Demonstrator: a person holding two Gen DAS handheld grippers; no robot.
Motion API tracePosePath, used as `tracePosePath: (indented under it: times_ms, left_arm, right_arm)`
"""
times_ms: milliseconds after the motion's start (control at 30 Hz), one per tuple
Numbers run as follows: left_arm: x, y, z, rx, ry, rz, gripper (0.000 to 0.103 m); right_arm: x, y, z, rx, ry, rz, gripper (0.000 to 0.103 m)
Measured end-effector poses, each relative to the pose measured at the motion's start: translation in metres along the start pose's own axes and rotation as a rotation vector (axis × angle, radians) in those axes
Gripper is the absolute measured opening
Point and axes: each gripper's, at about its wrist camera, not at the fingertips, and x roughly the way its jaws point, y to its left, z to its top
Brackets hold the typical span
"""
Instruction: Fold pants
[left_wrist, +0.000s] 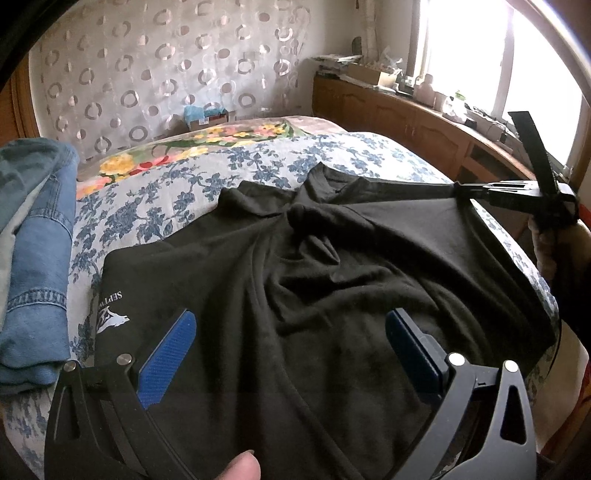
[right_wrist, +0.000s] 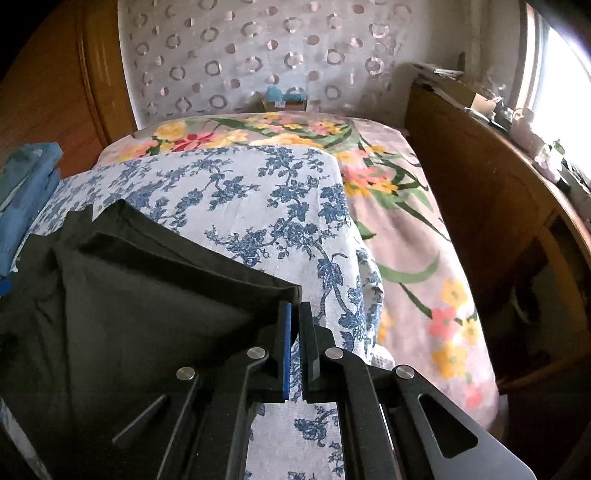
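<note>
Pants (left_wrist: 295, 280), black and rumpled, are spread on the bed (left_wrist: 177, 192) over a blue-flowered sheet. Their corner edge is pinched in the right claw (right_wrist: 295, 314), which is clamped on the fabric. The left claw (left_wrist: 291, 332) is held wide above the cloth, gripping nothing.

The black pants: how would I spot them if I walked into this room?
Find the bed with the blue-flowered sheet. The black pants lie rumpled across its near end, beside a stack of blue jeans. Only they are black, with a small white logo.
</note>
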Motion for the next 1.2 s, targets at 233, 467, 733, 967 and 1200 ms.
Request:
tracePosePath:
  times_ms: [233,467,733,967,1200]
  left_arm:
    - [-0.006,0.000,0.001,0.008,-0.012,0.001,0.103]
    - [-0.028,0.005,-0.004,-0.001,-0.041,0.002,0.103]
    - [-0.053,0.020,-0.023,-0.028,-0.052,0.014,0.103]
    - [-0.076,0.037,-0.047,-0.076,-0.074,0.040,0.101]
    - [-0.085,0.054,-0.070,-0.105,-0.055,0.081,0.092]
  right_arm:
    - [0.003,-0.001,0.010,0.023,-0.006,-0.001,0.006]
    - [-0.025,0.012,-0.005,0.015,-0.047,0.056,0.029]
    - [-0.061,0.038,-0.039,0.001,-0.087,0.115,0.053]
    - [-0.077,0.054,-0.062,-0.031,-0.093,0.136,0.053]
    - [-0.083,0.066,-0.069,-0.057,-0.102,0.174,0.058]
